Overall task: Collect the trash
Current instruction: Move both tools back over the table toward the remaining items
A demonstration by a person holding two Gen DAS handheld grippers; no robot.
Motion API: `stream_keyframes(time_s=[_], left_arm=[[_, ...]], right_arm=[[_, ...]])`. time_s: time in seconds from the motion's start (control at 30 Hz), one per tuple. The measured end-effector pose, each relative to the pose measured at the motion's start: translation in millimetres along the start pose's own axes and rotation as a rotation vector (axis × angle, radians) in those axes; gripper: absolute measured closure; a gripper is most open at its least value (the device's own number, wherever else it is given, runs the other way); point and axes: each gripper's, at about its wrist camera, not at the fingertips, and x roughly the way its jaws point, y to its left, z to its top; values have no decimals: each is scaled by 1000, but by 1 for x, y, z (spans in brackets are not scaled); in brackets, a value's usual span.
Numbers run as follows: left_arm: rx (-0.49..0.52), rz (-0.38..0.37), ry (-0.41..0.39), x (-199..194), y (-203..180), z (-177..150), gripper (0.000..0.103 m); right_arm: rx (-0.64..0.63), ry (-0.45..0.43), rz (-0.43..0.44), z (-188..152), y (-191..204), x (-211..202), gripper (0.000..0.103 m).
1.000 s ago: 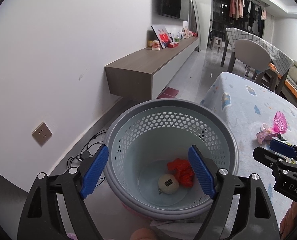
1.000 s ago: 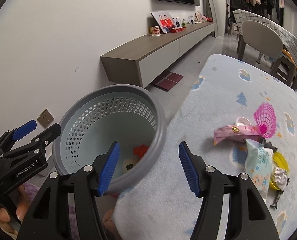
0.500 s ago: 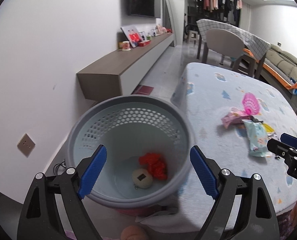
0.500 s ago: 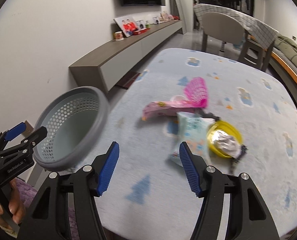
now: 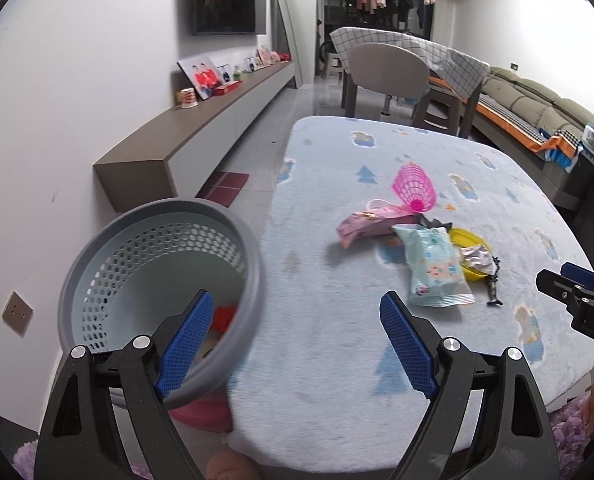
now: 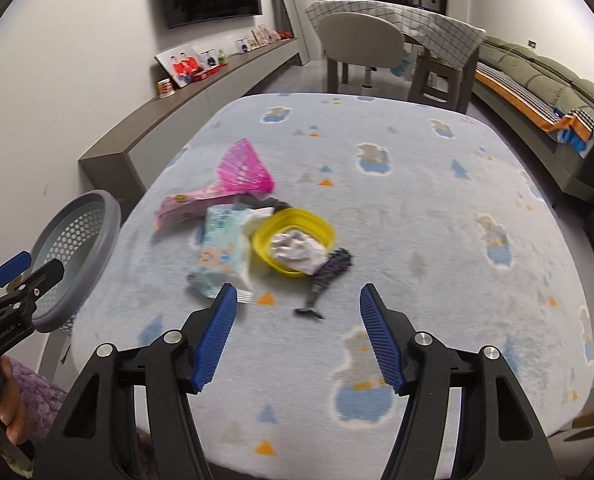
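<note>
A grey perforated basket [image 5: 249, 264] [image 6: 109, 220] stands beside the table's left edge, with red trash [image 5: 223, 318] inside. On the light blue table cover [image 5: 337, 340] [image 6: 437, 240] lies a pile of trash: a pink net [image 5: 413, 192] [image 6: 243, 170], a pink wrapper [image 5: 357, 228] [image 6: 185, 204], a pale blue packet [image 5: 435, 268] [image 6: 223, 252], a yellow lid [image 5: 471, 240] [image 6: 293, 232] with crumpled paper [image 6: 297, 250], and a dark scrap [image 6: 329, 276]. My left gripper [image 5: 293, 344] is open and empty near the basket's rim. My right gripper [image 6: 297, 340] is open and empty just short of the pile.
A low wall cabinet [image 5: 201, 140] with photos runs along the left wall. Chairs and a dining table [image 5: 401, 68] stand beyond the table. A sofa [image 5: 537, 108] is at the right. A purple rug [image 6: 37, 400] lies below the near table edge.
Both grippers have swung right, away from over the basket and towards the trash pile on the table. Both stay open and empty.
</note>
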Motion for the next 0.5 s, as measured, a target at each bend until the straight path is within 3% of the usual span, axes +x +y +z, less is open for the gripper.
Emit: stream_keyframes(time_s=[0.5], left_arm=[[86,-62,24,25,-62,16,19]], right_arm=[[105,17,-16,-12,-54,14,42]])
